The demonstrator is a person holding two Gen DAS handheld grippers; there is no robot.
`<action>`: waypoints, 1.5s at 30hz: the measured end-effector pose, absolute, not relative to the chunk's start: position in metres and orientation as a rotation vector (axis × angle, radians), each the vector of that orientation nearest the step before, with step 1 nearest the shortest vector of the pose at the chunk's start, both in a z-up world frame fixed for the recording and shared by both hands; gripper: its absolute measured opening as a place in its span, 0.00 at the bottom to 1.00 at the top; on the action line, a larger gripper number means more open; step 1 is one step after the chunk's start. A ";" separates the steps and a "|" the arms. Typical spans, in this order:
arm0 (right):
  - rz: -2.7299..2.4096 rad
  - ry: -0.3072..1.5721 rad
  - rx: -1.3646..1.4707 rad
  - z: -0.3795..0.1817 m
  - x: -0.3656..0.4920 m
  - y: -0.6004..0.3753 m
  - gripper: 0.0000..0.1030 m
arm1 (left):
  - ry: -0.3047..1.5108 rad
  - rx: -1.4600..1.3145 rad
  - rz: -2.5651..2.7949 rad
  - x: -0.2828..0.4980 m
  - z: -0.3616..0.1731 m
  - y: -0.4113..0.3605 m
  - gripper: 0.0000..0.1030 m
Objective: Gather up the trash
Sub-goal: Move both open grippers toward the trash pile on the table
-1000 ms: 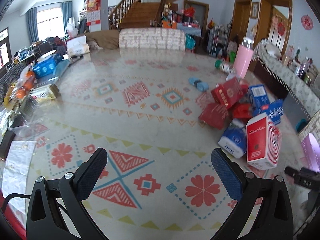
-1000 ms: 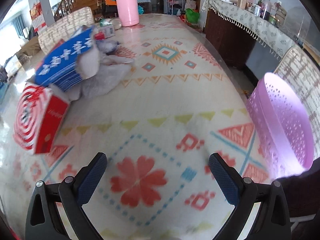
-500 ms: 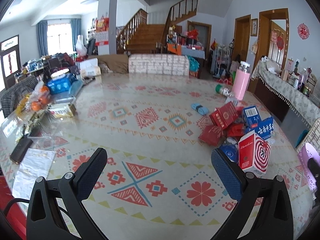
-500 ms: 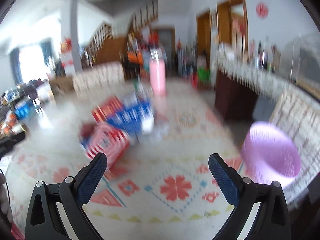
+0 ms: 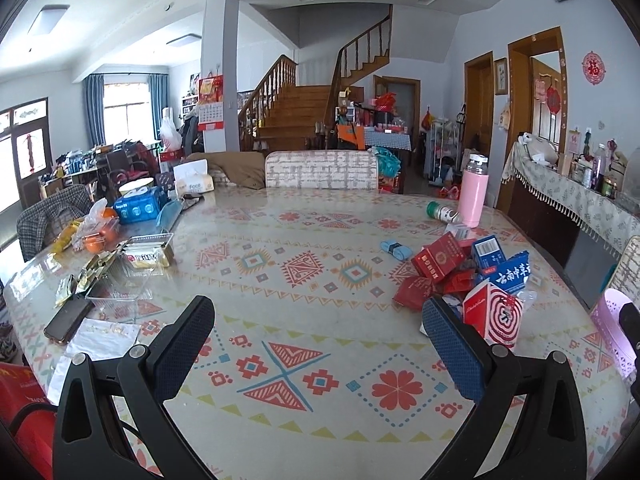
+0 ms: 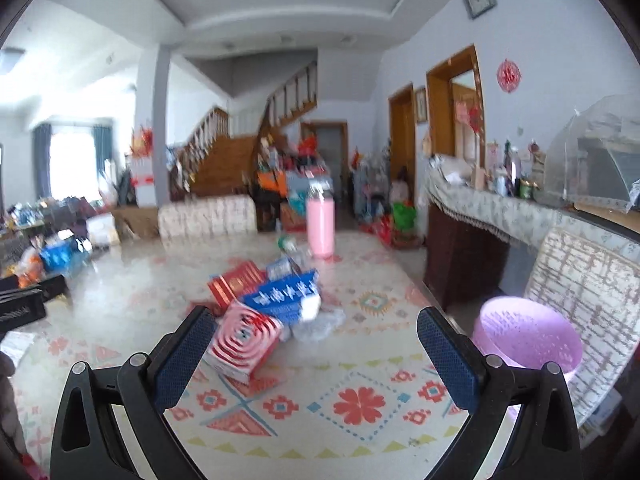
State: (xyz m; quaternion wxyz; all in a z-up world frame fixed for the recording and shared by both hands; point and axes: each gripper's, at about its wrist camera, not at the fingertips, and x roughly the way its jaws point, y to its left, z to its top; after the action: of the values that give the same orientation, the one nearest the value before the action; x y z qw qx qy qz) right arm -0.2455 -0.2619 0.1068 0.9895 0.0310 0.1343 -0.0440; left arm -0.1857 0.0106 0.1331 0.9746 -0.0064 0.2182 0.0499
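Both the left gripper (image 5: pixel 318 334) and right gripper (image 6: pixel 316 338), now raised higher than a second ago, are hovering spread and empty above the patterned table (image 5: pixel 304 280), the red-and-white spiral-printed carton (image 6: pixel 242 342) lying beside the right gripper's left finger, the lilac perforated plastic basket (image 6: pixel 528 334) far right.

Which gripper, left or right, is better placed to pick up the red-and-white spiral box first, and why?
Right, probably. The right gripper is open with the spiral box beside its left finger and the purple basket just alongside; the left gripper faces bare tablecloth.
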 end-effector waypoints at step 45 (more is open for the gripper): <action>-0.066 0.453 0.121 0.087 -0.239 -0.277 1.00 | 0.548 0.047 0.015 -0.184 0.114 -0.022 1.00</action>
State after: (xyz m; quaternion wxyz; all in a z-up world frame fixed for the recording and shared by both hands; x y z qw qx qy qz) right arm -0.2394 -0.2774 0.0870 0.9721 0.0598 0.2246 -0.0325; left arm -0.1838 -0.0215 0.1139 0.9625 0.0232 0.2703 0.0076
